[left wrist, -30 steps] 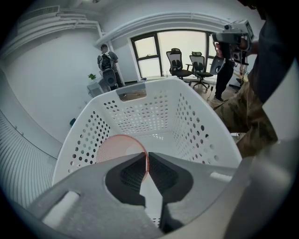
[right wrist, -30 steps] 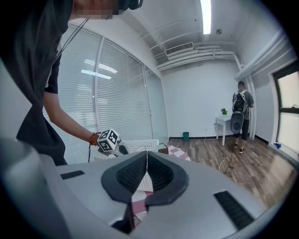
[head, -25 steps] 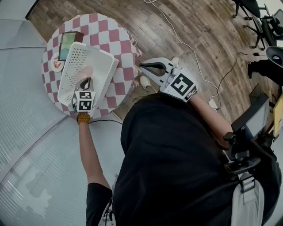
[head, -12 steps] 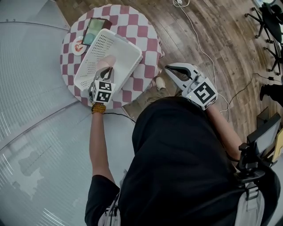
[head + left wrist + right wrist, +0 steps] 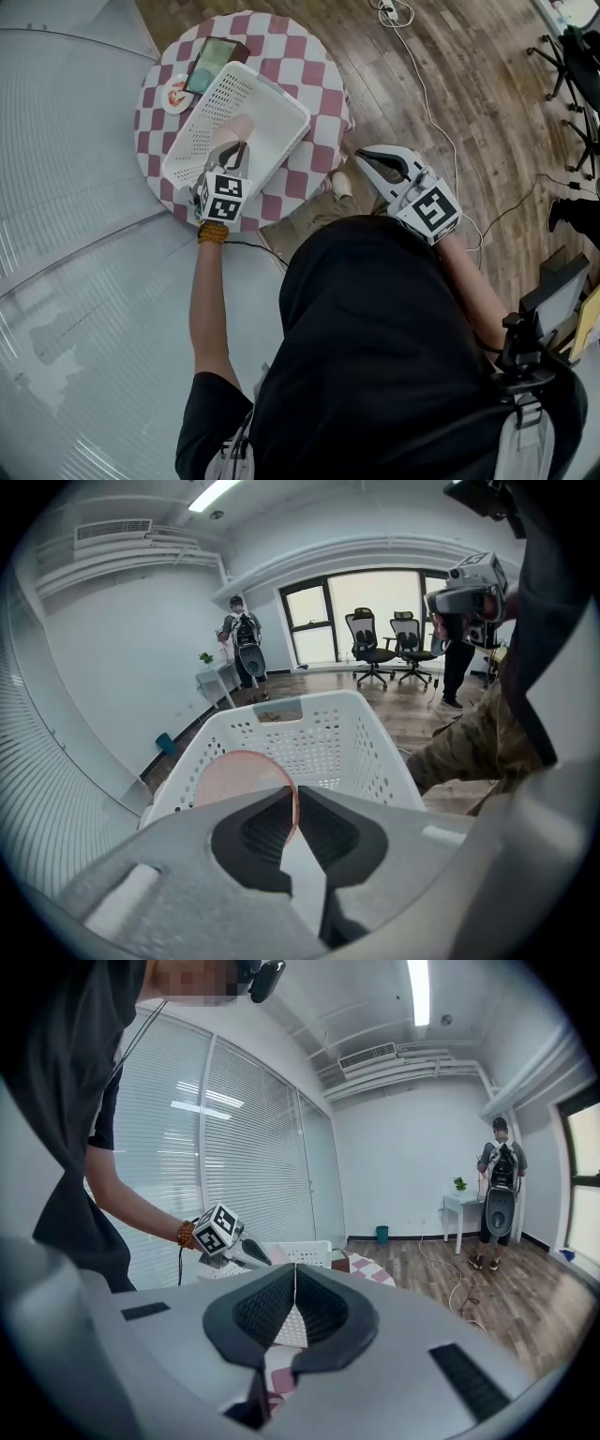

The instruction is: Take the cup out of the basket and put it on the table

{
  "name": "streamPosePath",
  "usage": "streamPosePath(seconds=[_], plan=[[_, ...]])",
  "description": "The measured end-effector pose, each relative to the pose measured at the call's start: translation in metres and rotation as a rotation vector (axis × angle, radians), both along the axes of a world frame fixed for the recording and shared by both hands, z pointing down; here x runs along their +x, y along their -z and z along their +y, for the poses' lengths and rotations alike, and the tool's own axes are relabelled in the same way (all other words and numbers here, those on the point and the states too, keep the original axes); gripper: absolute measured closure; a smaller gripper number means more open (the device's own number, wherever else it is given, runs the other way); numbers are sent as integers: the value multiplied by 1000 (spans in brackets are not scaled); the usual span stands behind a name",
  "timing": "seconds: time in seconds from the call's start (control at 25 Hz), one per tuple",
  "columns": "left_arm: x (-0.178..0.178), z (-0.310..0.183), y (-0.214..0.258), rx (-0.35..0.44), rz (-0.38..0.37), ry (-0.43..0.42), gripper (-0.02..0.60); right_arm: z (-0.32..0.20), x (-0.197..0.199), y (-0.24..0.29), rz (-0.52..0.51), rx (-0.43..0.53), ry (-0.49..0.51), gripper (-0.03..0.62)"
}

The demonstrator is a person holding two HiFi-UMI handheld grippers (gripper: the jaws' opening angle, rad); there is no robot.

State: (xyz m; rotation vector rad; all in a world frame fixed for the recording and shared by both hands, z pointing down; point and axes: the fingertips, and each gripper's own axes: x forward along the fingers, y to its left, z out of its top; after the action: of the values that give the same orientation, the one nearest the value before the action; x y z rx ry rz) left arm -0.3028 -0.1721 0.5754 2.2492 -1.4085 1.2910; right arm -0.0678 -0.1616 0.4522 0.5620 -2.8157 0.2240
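- Your left gripper [image 5: 293, 794] has its jaws drawn almost together on the thin wall of the pale pink plastic cup [image 5: 239, 778]. The rim runs down into the narrow slit between the dark ribbed pads, so this reads as a pinch on the edge, not a wrap round the body.
- That grip suits where the cup is. It sits low inside the white perforated plastic basket [image 5: 328, 742], near the end closest to you, and the rim is the part you can reach from above without fouling the basket's walls.
- From the head view, the left gripper [image 5: 236, 150] reaches in over the near wall of the basket [image 5: 281, 89], pointing along its length at the cup [image 5: 228, 131].
- The basket takes up much of the small round table with the red-and-white checked cloth [image 5: 314, 66]. Bare cloth shows to the right of it, and that looks like the easiest spot to set the cup down. The far-left edge already holds a dark rectangular slab [image 5: 214, 66] and a small round white dish [image 5: 174, 96].
- Your right gripper [image 5: 294, 1279] is closed with nothing between its jaws. You hold it off the table, over the wooden floor [image 5: 450, 84] beside your leg [image 5: 361, 155], which leaves the lift path free.
- I judge a rim pinch to be tippy, so lift straight up to clear the wall before you swing across.
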Motion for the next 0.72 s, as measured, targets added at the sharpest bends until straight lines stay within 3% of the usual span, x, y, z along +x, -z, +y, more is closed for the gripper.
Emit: streamPosePath(seconds=[0.72], plan=[[8, -1, 42, 119, 15, 25, 558, 1, -10, -2, -39, 13, 45, 582]])
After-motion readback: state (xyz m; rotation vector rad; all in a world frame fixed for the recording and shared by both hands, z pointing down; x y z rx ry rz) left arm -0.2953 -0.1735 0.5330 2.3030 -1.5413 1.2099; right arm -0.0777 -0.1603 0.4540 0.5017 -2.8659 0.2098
